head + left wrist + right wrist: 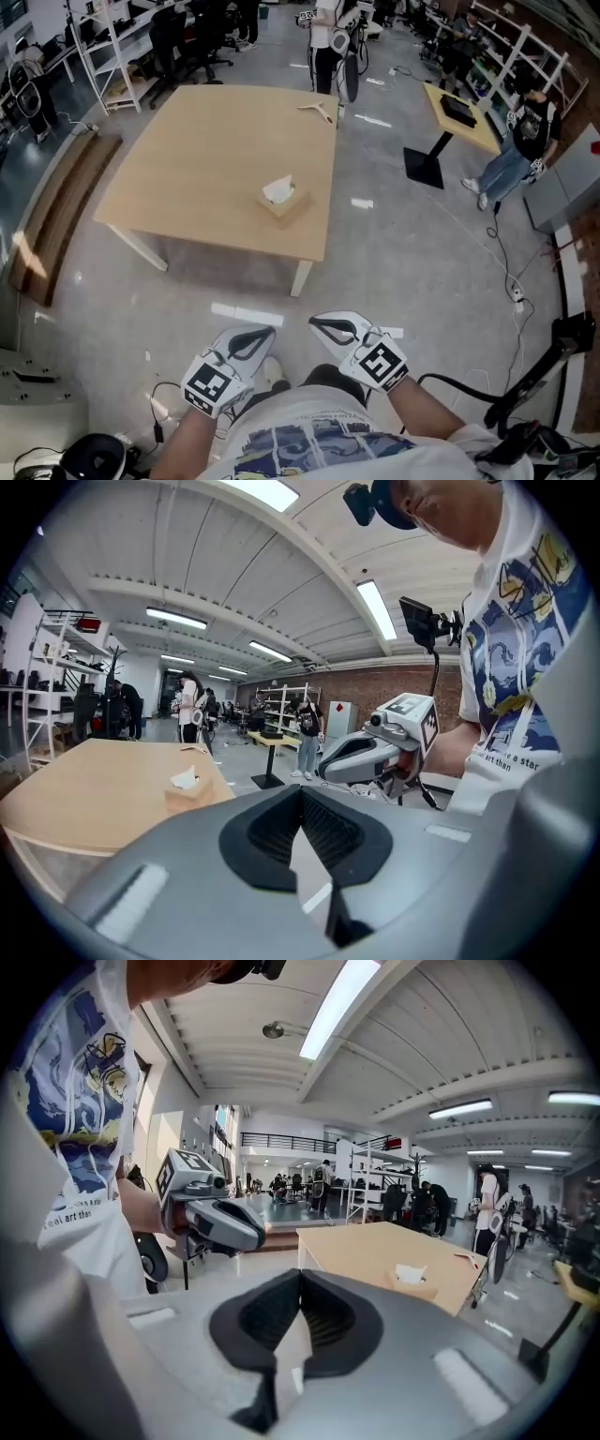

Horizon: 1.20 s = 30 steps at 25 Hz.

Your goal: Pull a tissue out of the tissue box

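A tan tissue box [282, 201] with a white tissue sticking out of its top stands near the front right corner of a light wooden table [206, 159]. Both grippers hang close to the person's body over the grey floor, well short of the table. My left gripper [271, 330] is shut with nothing in it, and my right gripper [314, 323] is shut and empty too. In the left gripper view the tissue box [191, 791] is far off beyond the meeting jaw tips [300, 790], with the right gripper [375, 753] alongside. In the right gripper view the box [412, 1282] lies ahead to the right.
A pale wooden hanger [317, 111] lies at the table's far edge. A long wooden bench [56, 211] runs along the left. A small yellow table [459, 117] on a black foot stands at the right, with people nearby. Cables trail over the floor at lower right [511, 281].
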Tool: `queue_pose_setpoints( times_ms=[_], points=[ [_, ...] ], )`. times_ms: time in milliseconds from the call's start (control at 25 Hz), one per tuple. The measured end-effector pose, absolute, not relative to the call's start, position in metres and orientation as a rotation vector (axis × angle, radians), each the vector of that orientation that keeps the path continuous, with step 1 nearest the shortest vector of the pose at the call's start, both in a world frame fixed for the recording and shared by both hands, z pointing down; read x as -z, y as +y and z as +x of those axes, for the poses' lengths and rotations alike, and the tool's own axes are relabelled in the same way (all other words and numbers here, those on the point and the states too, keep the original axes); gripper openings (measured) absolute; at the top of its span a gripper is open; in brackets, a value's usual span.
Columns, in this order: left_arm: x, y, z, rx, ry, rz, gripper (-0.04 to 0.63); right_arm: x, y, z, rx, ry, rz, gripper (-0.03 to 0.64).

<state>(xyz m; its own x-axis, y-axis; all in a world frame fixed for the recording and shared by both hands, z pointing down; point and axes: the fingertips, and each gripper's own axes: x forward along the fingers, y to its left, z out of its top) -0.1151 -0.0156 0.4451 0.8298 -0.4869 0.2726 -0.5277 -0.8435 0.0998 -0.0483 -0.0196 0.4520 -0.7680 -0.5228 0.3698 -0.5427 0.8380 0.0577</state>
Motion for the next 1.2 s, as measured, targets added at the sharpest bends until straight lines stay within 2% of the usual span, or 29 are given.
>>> queue_pose_setpoints(
  times_ms=[720, 1200],
  points=[
    [-0.473, -0.16, -0.103, -0.376, -0.847, 2.742, 0.004, -0.464, -0.157, -0.027, -0.113, -2.634, 0.76, 0.003],
    [-0.514, -0.298, -0.087, -0.463, -1.017, 2.588, 0.049, -0.477, -0.274, 0.02, -0.099, -2.663, 0.64, 0.005]
  ],
)
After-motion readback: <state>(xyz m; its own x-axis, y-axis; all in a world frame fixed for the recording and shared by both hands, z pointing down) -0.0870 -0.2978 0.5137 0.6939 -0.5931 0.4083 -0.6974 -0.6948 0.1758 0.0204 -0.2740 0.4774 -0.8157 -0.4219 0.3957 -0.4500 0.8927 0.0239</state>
